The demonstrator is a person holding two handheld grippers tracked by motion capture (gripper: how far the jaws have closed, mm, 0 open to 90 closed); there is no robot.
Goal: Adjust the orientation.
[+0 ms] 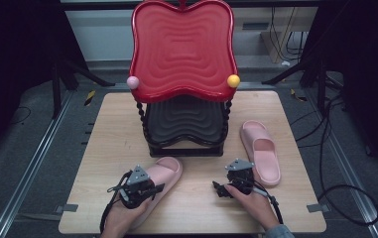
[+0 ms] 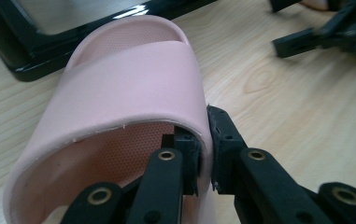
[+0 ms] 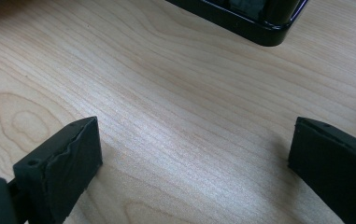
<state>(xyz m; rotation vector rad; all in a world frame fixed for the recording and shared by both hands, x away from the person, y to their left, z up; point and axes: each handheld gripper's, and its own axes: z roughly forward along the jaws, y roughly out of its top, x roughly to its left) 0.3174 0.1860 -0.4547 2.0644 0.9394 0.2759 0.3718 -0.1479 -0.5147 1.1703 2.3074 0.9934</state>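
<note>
L gripper [image 2: 202, 154]: jaws pinching the strap wall of the near pink slipper [image 2: 119, 93]. One pad inside under the strap, other outside, strap edge squeezed between them. Grip looks set on the strap's side edge, not its middle.

R gripper [image 3: 192, 154]: jaws spread wide, nothing between them but bare wood table [image 3: 166, 93]. Hovers low over the top, idle.

Outward, high view: L gripper [image 1: 142, 187] sits on the heel end of the near slipper [image 1: 166, 168], which lies flat on the table [image 1: 102, 148], toe pointing toward the rack base, just beside it. R gripper [image 1: 236, 181] sits to the right, close to the second pink slipper [image 1: 262, 151] but apart from it. That one lies flat near the table's right side, toe away from the person.

Behind both: two-tier rack, red upper tray [image 1: 182, 47] and black lower tray [image 1: 186, 121], twisted black posts, a pink ball [image 1: 133, 82] and a yellow ball [image 1: 233, 81] at the red tray's front corners. Both trays look bare as far as visible.

Progress, my read: early. Work in hand seems to be moving slippers onto the rack. Done: grasp on slipper no. 1. Left: lift it, place it, then same for no. 2, untouched so far. Slipper no. 1 not yet off the table, as far as I can tell.
</note>
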